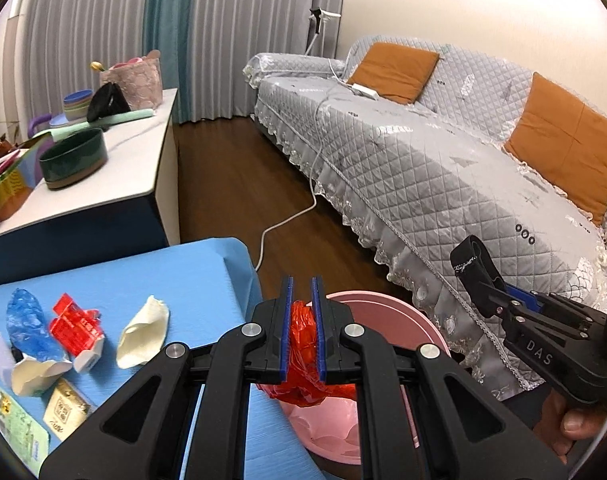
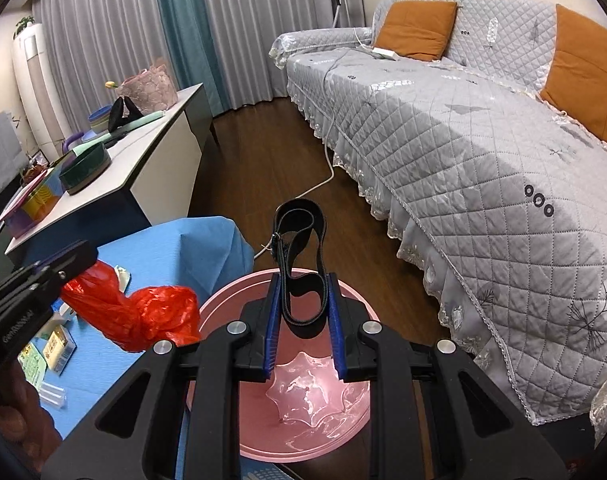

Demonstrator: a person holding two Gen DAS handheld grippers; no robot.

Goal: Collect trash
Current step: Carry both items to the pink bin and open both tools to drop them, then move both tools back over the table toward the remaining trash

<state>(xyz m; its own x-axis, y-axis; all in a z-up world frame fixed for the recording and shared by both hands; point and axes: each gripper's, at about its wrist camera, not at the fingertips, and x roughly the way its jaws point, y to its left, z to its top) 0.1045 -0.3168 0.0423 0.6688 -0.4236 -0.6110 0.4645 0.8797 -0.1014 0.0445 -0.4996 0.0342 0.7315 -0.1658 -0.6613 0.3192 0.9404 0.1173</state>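
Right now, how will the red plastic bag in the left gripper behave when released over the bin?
The red plastic bag looks thin and crumpled, so probably floppy and very light. It may drift or catch on the pink bin rim rather than drop straight.

A crumpled red plastic bag [image 2: 143, 316] hangs beside the pink bin [image 2: 303, 440], above the blue-covered bench [image 1: 143, 280]. Behind the bin, a grey quilted sofa [image 2: 483, 152] carries orange cushions [image 2: 417, 28].

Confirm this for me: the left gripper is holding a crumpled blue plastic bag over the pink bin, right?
Not quite: the crumpled plastic bag in the left gripper is red, not blue. It is indeed held over the pink bin. The left wrist view shows it.
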